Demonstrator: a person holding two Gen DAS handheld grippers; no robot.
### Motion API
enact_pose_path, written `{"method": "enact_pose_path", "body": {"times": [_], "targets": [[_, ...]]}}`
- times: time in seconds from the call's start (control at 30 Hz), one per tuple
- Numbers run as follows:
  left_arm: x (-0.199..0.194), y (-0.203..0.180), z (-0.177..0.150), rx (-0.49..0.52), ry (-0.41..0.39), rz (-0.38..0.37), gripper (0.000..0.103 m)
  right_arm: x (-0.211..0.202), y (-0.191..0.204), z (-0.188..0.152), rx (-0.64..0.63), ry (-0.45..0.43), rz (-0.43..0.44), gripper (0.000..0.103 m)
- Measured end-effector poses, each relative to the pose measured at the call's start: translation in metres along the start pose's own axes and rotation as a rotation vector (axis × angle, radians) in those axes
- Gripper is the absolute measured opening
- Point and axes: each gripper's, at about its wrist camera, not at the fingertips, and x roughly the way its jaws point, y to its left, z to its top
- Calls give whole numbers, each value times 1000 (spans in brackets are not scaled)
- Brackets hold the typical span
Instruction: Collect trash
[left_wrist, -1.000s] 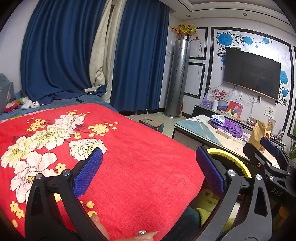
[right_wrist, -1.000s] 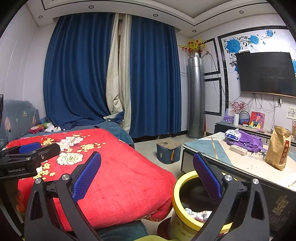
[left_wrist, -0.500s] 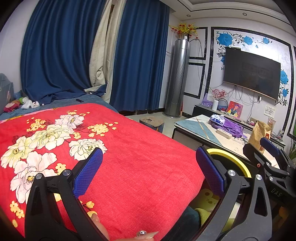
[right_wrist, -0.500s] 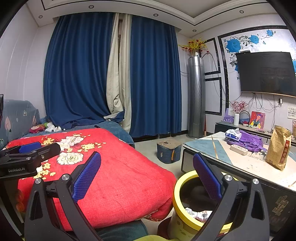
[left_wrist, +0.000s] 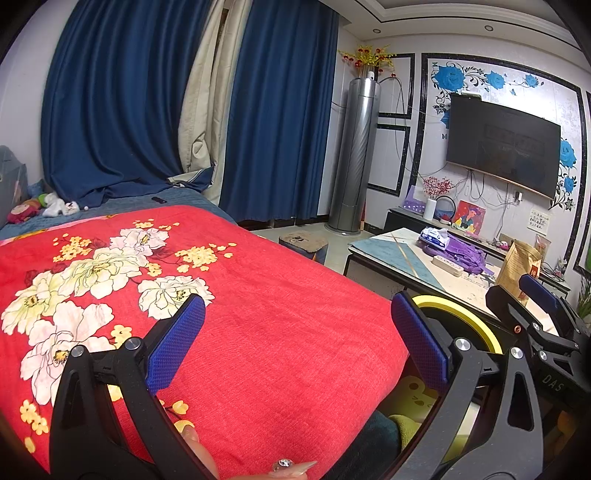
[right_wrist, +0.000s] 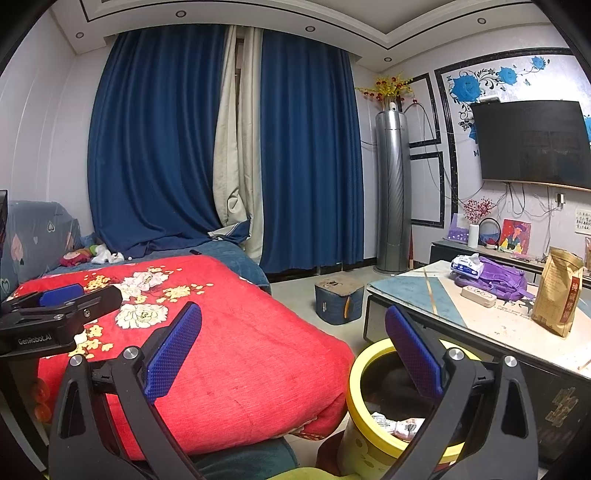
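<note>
A yellow-rimmed trash bin (right_wrist: 369, 417) stands on the floor between the red bed and the low table, with crumpled wrappers (right_wrist: 397, 426) lying inside. My right gripper (right_wrist: 293, 343) is open and empty, its right finger just above the bin's mouth. In the left wrist view the bin's yellow rim (left_wrist: 469, 314) shows behind the right finger. My left gripper (left_wrist: 297, 338) is open over the red flowered blanket (left_wrist: 240, 314) with nothing between its fingers. The other gripper shows at each view's edge.
A low table (right_wrist: 498, 325) on the right carries a brown paper bag (right_wrist: 557, 291), a purple bag (right_wrist: 495, 277), a tissue pack (right_wrist: 467, 264) and a power strip (right_wrist: 478, 296). A small blue stool (right_wrist: 338, 301) stands on the floor beyond the bed. Toys (right_wrist: 88, 254) lie by the curtains.
</note>
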Motion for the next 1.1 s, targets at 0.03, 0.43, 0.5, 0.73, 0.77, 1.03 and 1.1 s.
{"method": "enact_pose_path", "body": {"times": [0.03,0.43,0.5,0.73,0.77,1.03,1.1], "targets": [[0,0,0,0,0,-1,93,0,0,0,1,0,0,97],[0,-1,0,1,2,0,93,0,-1,-3,2,4,4,97],[0,-1,0,1,2,0,93,0,-1,-2,2,4,5,97],[0,-2,-2,0,9,3,93,0,-1,-2,2,4,4,97],[1,-2,-2,-2,16,2,93,0,0,-3,2,4,5,97],[15,9,-9,-44,89,40,93,0,-6,-1,8,10,9,97],[13,18,-6,-74,92,63,93,2,-4,2,1,16,23,97]]}}
